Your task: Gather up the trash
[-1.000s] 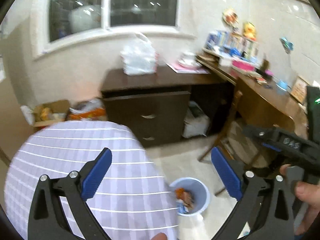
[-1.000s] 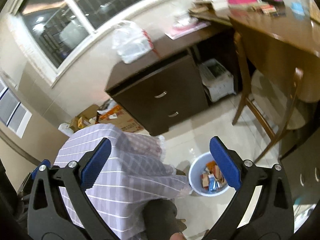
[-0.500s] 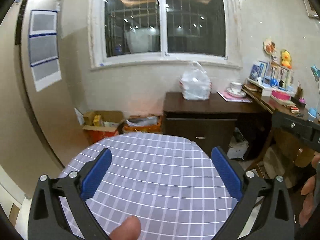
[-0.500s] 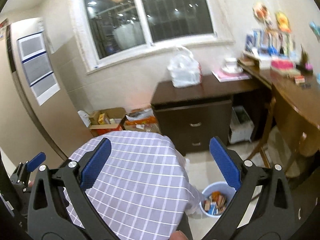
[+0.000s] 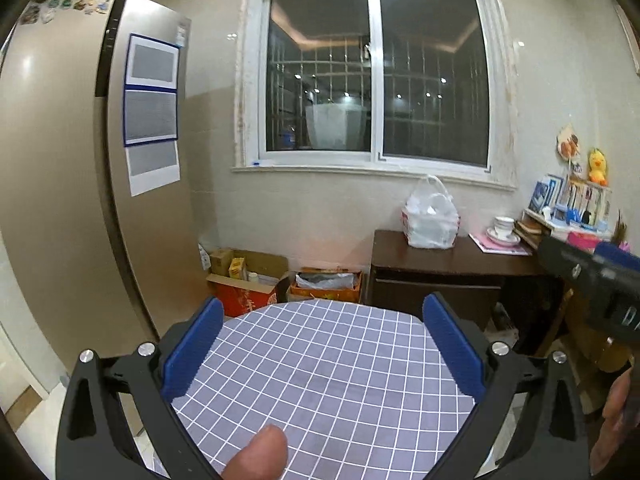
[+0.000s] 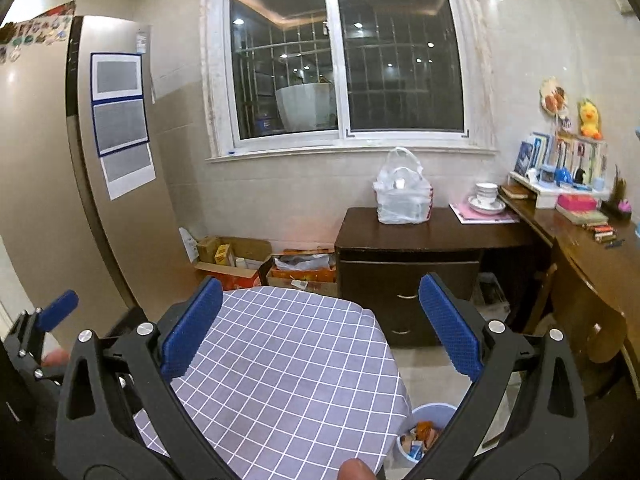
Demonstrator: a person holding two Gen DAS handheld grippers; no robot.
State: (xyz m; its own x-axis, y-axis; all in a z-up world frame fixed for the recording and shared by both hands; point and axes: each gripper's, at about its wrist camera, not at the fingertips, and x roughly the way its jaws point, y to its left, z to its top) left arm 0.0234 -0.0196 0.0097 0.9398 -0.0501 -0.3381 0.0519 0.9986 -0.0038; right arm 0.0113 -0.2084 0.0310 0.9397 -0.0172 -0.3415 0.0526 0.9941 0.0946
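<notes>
My left gripper (image 5: 320, 344) is open above a round table with a purple checked cloth (image 5: 320, 380), nothing between its blue pads. My right gripper (image 6: 316, 328) is open too, held over the right side of the same cloth (image 6: 280, 372). A pale blue waste bin (image 6: 424, 432) holding wrappers stands on the floor beside the table, low in the right wrist view. The right gripper's body (image 5: 596, 292) shows at the right edge of the left wrist view. No loose trash shows on the cloth.
A fridge (image 5: 60, 200) stands on the left. Open cardboard boxes (image 5: 248, 280) sit on the floor under the window. A dark cabinet (image 6: 408, 272) carries a white plastic bag (image 6: 402, 194). A wooden desk (image 6: 592, 256) with books and a chair lines the right wall.
Both grippers have tilted up from the floor and bin toward the window wall. The bin has left the left wrist view and dropped to the bottom of the right wrist view.
</notes>
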